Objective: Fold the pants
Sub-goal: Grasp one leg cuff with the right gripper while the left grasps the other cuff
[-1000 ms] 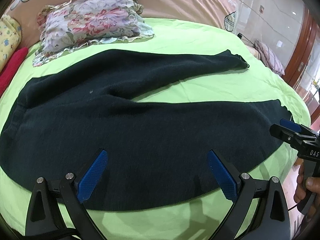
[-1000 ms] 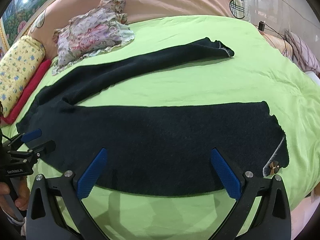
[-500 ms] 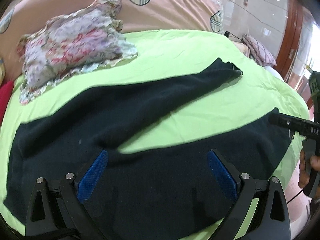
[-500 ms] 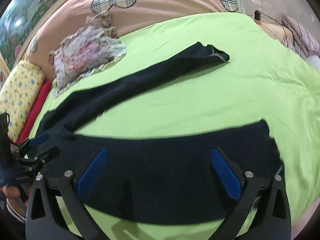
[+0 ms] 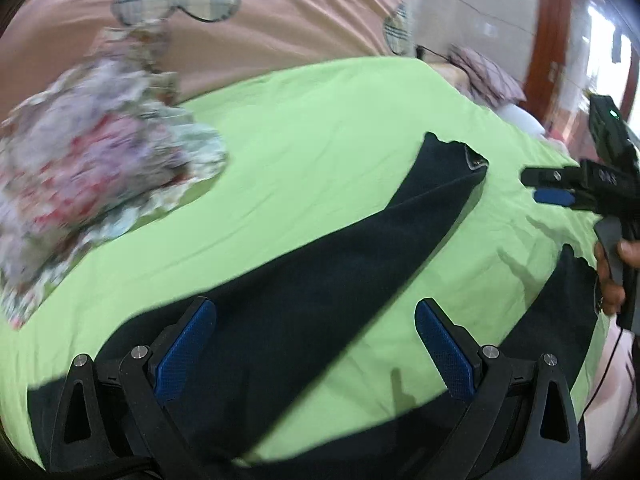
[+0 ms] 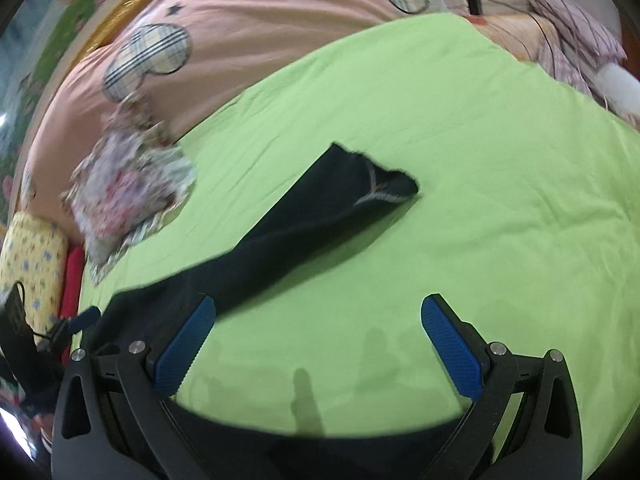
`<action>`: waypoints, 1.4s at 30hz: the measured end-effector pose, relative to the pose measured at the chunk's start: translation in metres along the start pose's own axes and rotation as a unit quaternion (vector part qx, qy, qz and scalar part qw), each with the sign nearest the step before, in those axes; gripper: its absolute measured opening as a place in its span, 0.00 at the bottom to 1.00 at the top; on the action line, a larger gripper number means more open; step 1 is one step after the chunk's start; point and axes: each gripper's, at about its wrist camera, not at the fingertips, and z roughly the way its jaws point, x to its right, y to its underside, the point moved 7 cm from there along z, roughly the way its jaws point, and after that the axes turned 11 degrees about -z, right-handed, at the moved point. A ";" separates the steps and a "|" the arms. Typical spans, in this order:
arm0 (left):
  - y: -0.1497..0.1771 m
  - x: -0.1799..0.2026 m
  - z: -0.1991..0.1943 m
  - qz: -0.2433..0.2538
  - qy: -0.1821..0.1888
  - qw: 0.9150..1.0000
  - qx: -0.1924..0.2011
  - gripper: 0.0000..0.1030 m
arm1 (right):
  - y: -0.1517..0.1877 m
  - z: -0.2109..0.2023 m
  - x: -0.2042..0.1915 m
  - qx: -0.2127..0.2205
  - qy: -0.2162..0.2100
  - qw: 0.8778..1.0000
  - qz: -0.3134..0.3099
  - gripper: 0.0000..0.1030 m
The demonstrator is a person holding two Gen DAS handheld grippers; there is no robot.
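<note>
Dark navy pants (image 5: 340, 264) lie spread on a green bedsheet (image 5: 320, 140), legs apart in a V. The far leg (image 6: 320, 216) runs to a cuff at mid-bed (image 6: 384, 188). The near leg shows only as a dark strip along the bottom of the right wrist view (image 6: 320, 452). My left gripper (image 5: 316, 344) is open and empty above the far leg near the crotch. My right gripper (image 6: 316, 344) is open and empty over bare sheet between the legs; it also shows in the left wrist view (image 5: 552, 188), beside the far cuff.
A floral cloth (image 5: 92, 168) lies at the back left of the bed. A pink duvet with plaid hearts (image 6: 248, 16) lies along the head. A yellow pillow (image 6: 32, 264) and a red item (image 6: 72, 280) sit at the left. A plaid cloth (image 6: 568, 36) lies far right.
Both grippers have moved forward over the bed, past the near leg toward the far leg. Both stay open and empty. The pants have not moved.
</note>
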 end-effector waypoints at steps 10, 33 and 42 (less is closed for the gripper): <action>-0.035 -0.003 0.058 0.052 0.070 0.994 -0.070 0.97 | -0.019 0.039 0.036 -0.031 -0.012 0.997 0.075 1.00; 0.001 0.018 0.058 0.069 0.120 0.983 -0.121 0.07 | -0.032 0.044 0.033 -0.014 0.002 0.998 0.059 0.10; 0.035 0.038 -0.003 0.084 0.130 0.984 -0.084 0.05 | -0.026 -0.011 0.014 0.028 -0.016 0.999 0.039 0.03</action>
